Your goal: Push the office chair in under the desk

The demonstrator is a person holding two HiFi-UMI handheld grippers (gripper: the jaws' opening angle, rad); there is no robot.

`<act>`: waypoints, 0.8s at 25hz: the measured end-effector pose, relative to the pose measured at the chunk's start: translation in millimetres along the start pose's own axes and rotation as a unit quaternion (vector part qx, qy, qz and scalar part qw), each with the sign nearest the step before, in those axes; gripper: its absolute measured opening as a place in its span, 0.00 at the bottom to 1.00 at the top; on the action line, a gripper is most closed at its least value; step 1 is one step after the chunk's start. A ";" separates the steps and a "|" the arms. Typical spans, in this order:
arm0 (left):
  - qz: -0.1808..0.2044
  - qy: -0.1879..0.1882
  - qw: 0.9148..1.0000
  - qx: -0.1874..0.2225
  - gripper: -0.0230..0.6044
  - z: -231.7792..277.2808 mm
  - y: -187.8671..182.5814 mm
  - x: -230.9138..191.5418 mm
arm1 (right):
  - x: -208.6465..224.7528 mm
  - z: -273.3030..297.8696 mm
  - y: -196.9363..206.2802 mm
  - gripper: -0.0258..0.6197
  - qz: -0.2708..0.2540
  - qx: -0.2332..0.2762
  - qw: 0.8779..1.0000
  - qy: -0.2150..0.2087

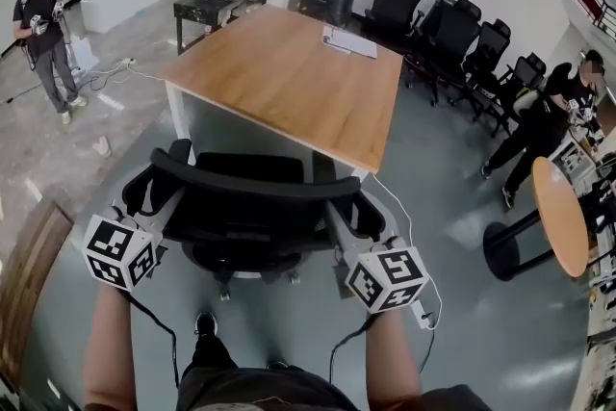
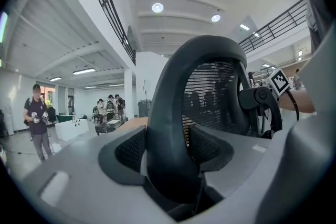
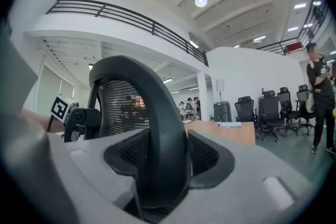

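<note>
The office chair (image 1: pixel 252 180) has a matt black plastic frame and mesh back. Beyond it, the desk (image 1: pixel 289 82) top is smooth wood.

The office chair (image 1: pixel 245 197) is black, its back a fine mesh. The desk (image 1: pixel 289 82) is warm brown wood on top, with white legs. The left gripper (image 2: pixel 173 157) and right gripper (image 3: pixel 165 157) are pale grey (their cubes (image 1: pixel 120 250) patterned in black-and-white squares), and the floor (image 1: pixel 462 303) is blue-grey.

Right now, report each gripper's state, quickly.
Left gripper: closed on the office chair backrest, gripping its left edge.
Right gripper: closed on the same office chair backrest, gripping its right edge.
</note>
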State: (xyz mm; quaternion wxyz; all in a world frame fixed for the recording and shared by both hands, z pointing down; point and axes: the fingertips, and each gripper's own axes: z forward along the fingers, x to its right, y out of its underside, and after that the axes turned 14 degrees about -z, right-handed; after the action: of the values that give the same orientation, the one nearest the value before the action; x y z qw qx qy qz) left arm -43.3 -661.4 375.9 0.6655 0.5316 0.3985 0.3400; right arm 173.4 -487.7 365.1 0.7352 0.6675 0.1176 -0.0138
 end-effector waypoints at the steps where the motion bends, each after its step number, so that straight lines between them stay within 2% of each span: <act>1: 0.002 0.010 1.000 -0.002 0.48 8.3 -2.4 -8.1 | -1.0 6.6 0.0 0.37 0.002 -0.001 1.000 0.011; 9: 0.010 0.081 0.997 -0.016 0.48 65.9 -10.0 -72.6 | -17.5 57.2 3.5 0.37 0.003 -0.009 0.996 0.089; 20: 0.020 0.131 0.991 -0.027 0.48 145.7 -30.7 -108.6 | 7.2 113.6 0.1 0.37 0.003 -0.016 0.989 0.147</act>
State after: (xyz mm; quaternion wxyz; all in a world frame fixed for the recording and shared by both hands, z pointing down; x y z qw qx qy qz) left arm 38.6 -826.4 381.2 0.6148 0.4724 0.4621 0.4305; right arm 198.0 -598.6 373.1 0.7202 0.6509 0.2229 0.0888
